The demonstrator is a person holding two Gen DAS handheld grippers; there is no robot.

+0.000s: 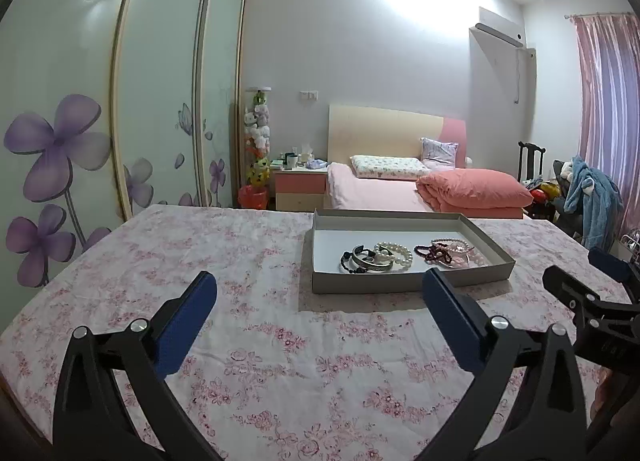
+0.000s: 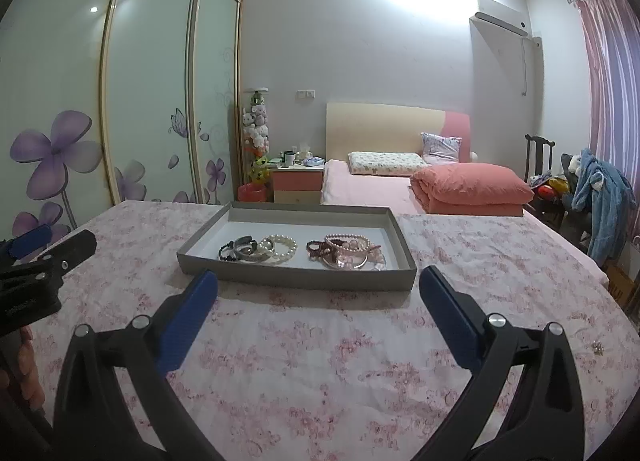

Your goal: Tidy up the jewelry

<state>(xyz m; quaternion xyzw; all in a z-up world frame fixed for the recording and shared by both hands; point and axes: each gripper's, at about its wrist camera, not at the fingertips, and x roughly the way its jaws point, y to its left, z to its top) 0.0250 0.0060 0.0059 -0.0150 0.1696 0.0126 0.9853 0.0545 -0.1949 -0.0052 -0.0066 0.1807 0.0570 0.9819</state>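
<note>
Left gripper [image 1: 320, 293] is held with jaws spread wide, nothing between them, over a floral cloth [image 1: 248, 341]. Tray [image 1: 400, 281] is seen just beyond the right finger. Inside the tray, dark bangles [image 1: 362, 259] and pearls [image 1: 394, 253] are grouped left, pink beads [image 1: 448, 251] right. Right gripper [image 1: 592, 273] is seen right of the tray, open.

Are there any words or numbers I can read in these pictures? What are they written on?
None can be read.
Left gripper: faint white lettering on its black body in the right wrist view, too blurred to read.
Right gripper: faint marks on its black body in the left wrist view, too blurred to read.
Grey tray, bracelets and floral cloth: no writing visible.
</note>
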